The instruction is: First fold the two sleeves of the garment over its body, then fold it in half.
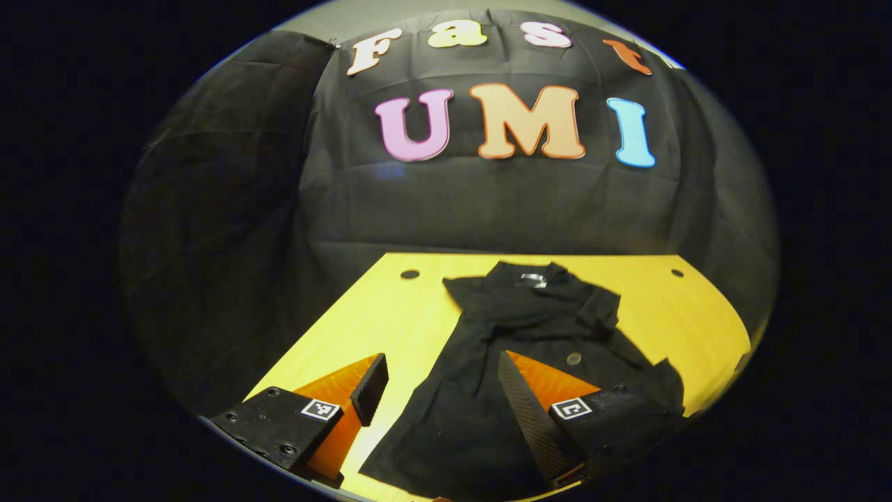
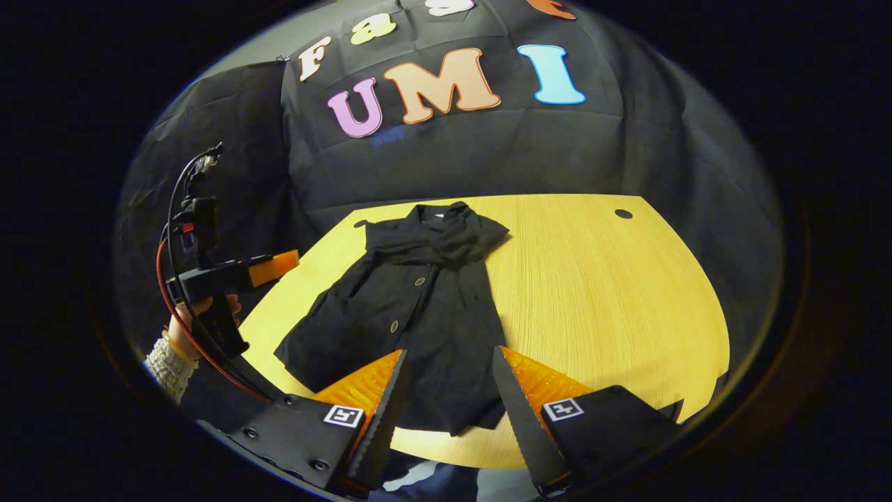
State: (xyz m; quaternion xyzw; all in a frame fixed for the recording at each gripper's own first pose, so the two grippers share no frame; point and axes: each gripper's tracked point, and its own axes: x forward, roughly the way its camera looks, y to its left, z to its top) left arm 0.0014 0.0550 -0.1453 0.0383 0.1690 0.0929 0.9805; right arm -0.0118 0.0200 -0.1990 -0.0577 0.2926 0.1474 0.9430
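A black button-front garment lies flat on the yellow wooden table, collar toward the far wall. Both short sleeves lie folded across its chest. My left gripper hovers open above the garment's lower left part, its left finger over bare table and its right finger over the cloth. In the right gripper view my right gripper is open above the garment's near hem. Nothing sits between either pair of fingers. The left gripper also appears off the table's left edge, held by a hand.
The table has small dark holes near its far corners. Bare wood stretches to the right of the garment. Black cloth walls close in behind and on both sides. A red and black cable loops by the held gripper.
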